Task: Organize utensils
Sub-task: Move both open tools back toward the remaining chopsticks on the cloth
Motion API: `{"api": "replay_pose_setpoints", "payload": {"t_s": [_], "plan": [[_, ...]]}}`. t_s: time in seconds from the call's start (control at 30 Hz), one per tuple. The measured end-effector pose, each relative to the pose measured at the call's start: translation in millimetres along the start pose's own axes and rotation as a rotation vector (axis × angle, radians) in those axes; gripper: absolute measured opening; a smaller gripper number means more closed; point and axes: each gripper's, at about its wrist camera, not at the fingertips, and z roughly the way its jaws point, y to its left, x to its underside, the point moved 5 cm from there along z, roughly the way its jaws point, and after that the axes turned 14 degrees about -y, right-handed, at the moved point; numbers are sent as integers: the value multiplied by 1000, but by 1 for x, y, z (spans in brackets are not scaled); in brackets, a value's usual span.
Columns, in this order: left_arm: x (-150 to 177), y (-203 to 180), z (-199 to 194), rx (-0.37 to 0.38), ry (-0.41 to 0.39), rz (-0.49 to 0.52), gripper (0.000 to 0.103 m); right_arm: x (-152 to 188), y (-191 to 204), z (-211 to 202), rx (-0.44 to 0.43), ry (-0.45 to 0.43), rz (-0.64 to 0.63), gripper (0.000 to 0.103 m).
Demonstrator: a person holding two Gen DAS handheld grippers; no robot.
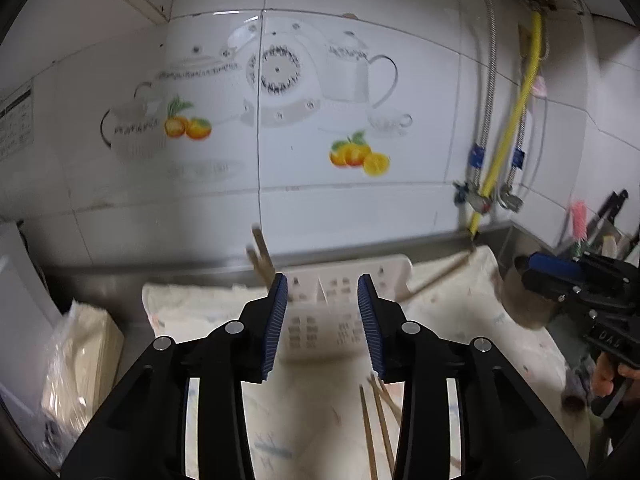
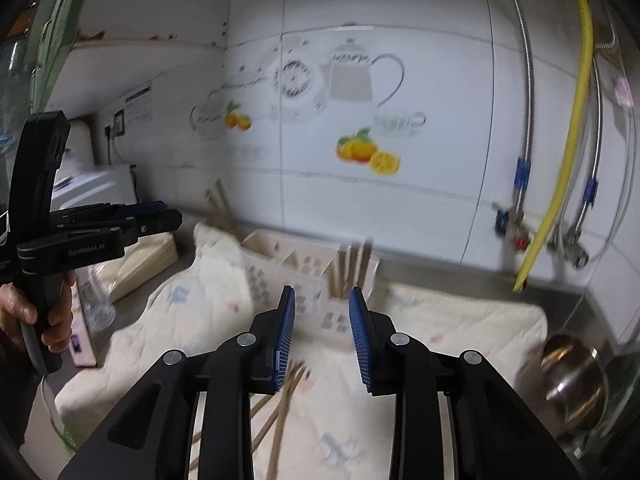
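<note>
Item: my left gripper (image 1: pixel 322 322). Fingers spread wide apart, nothing between the blue pads (image 1: pixel 276 320). It hovers over the cloth (image 1: pixel 208 312), pointing at the holder.

Item: my right gripper (image 2: pixel 321 334). Fingers likewise parted, pads bare, nothing held. In the left view it shows at the far right edge, beside the metal pot (image 1: pixel 520 300).

Item: utensil holder (image 1: pixel 340 296). Pale plastic, slotted sides, divided into compartments; it sits on the cloth at the far side, close to the tiled wall (image 1: pixel 360 208). In the right view, several chopsticks (image 2: pixel 350 268) stand upright in its right end compartment; two more sticks (image 2: pixel 218 204) rise at a tilt near its left end, but blur keeps me from telling whether they sit inside it.

Item: loose chopsticks (image 1: pixel 376 424). A few lie on the near part of the cloth, just under my left gripper's right finger; in the right view they run beneath my right gripper's left finger.

Item: one long stick (image 1: pixel 440 276). Lies slanted to the right of the holder.

Item: metal bowl (image 2: pixel 572 380). Near right, at the cloth's edge.

Item: yellow hose (image 1: pixel 516 120) and braided metal pipes (image 1: pixel 486 80). On the wall, far right.

Item: bagged stack (image 1: pixel 80 360). Left of the cloth; contents unclear.
</note>
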Motion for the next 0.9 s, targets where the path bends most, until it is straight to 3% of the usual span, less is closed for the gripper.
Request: {"api": "replay_pose_setpoints", "payload": {"t_s": [0.33,0.9], "plan": [[63,-8,-32,23,69,-34,46,77,15,-14,-16,101,71,30],[145,-8,-49,12,196,-101,63,162,33,-17,-14,237,146,30]]}}
